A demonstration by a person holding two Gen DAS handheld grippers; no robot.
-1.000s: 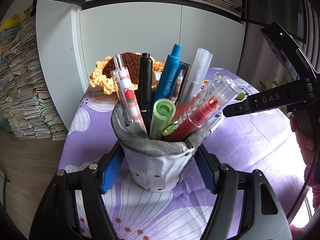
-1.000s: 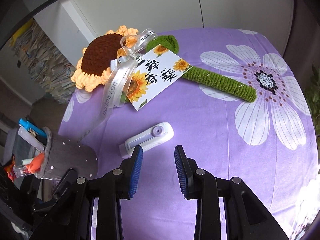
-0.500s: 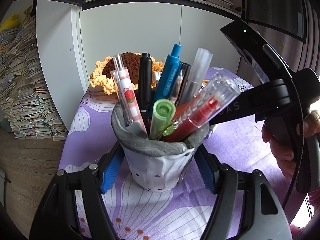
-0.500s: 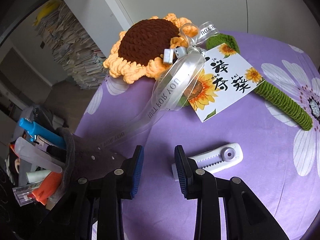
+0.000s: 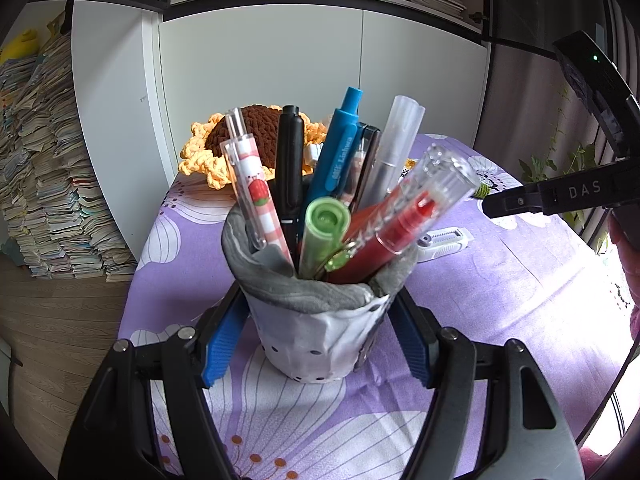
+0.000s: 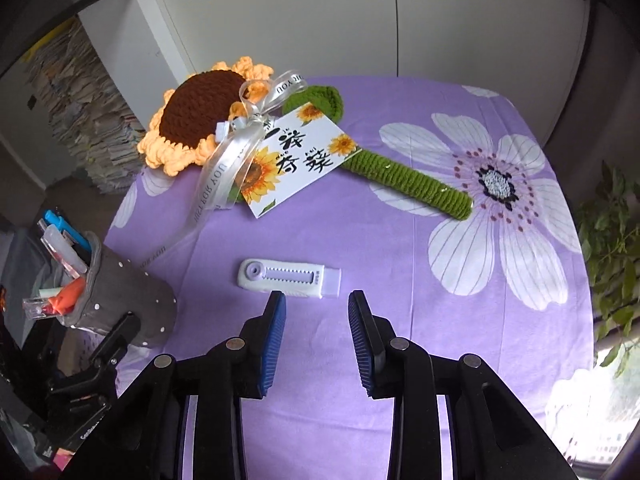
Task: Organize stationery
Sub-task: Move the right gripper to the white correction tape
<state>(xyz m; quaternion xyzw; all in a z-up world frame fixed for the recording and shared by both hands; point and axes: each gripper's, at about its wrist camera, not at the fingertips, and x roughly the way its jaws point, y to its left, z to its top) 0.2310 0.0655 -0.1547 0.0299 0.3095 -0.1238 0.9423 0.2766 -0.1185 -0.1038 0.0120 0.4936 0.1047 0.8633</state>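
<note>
Stationery fills the grey fabric pen cup at the centre of your left wrist view: a blue pen, a black pen, a pink checked pen with a strawberry, a green highlighter, a red pen in a clear cap and a frosted clear pen all stand in it, leaning outward. Your left gripper is clenched on that cup, a blue pad pressed against each side of it low in the frame.

One item lies outside the cup: a white sliding eraser flat on the purple flowered tablecloth, at the middle of your right wrist view. Your right gripper sits just below it in the frame, jaws parted with nothing between them, the tips near the eraser but not touching it.

In that same view the cup shows at the lower left. A crocheted sunflower with a white ribbon and a printed card lies across the upper middle, its green stem running toward the right. Stacks of books stand at the left of the left wrist view.
</note>
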